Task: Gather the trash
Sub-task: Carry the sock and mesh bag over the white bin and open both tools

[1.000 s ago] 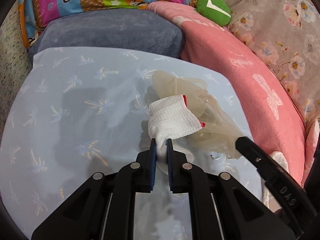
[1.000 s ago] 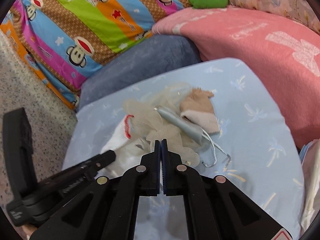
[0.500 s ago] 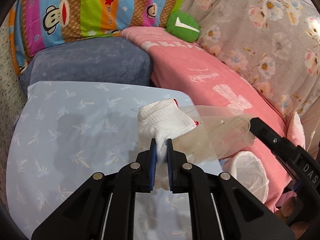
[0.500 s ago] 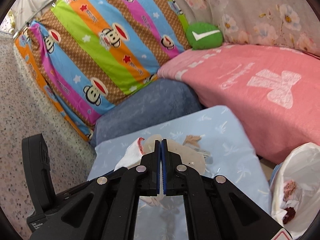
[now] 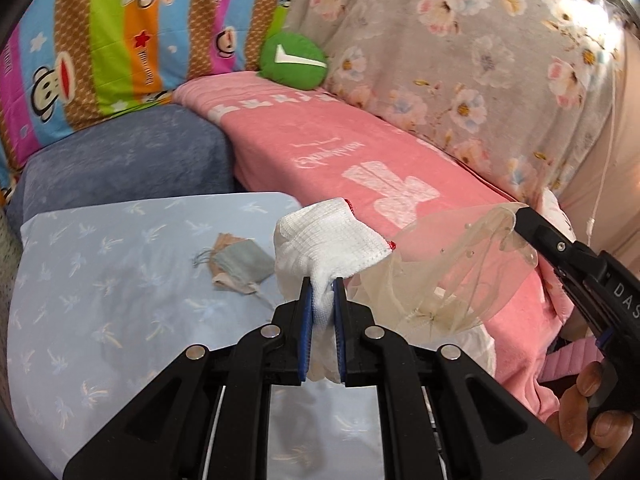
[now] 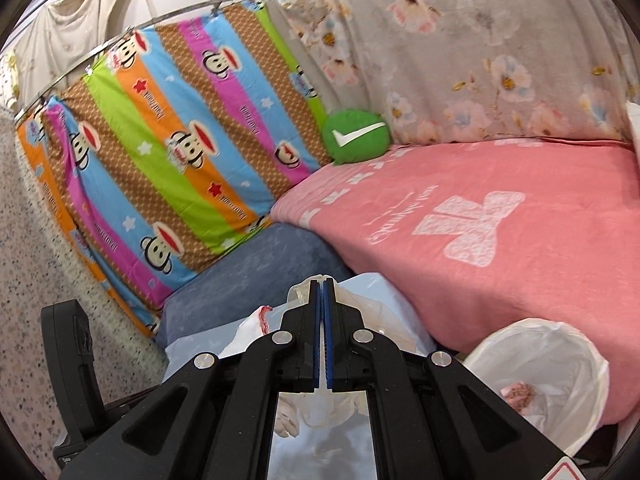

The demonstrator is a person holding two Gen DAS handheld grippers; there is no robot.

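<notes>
A: What matters most for the move ahead?

B: The bin. I count one trash bin [image 6: 560,364], lined with a white bag, standing low and to the right of my right tongs [image 6: 322,284], hard against the edge of the pink blanket [image 6: 500,232]. It looks open-topped, with some pinkish scrap already inside. My right tongs are the nearer pair; the left tongs [image 5: 322,286] lie further left, over the pale blue sheet [image 5: 100,280].

A: And what are you carrying?

B: Two pieces. My left tongs are clamped on one white knitted glove [image 5: 328,240] with a red-stitched cuff; it stands up out of the blue pads. My right tongs are pressed together on the edge of one thin, see-through plastic glove [image 5: 452,276], which hangs from their tip and spans across towards the white one. In the left view its long axis runs left to right, between the two pairs.

A: Anything left on the sheet?

B: One small heap [image 5: 238,264], ahead and left of my left tongs: a grey-blue face mask on top of something beige, with a string trailing out. I can't tell how many pieces are in it.

A: So the next step?

B: I judge both loads must swing right and down to the bin, right tongs first.
</notes>
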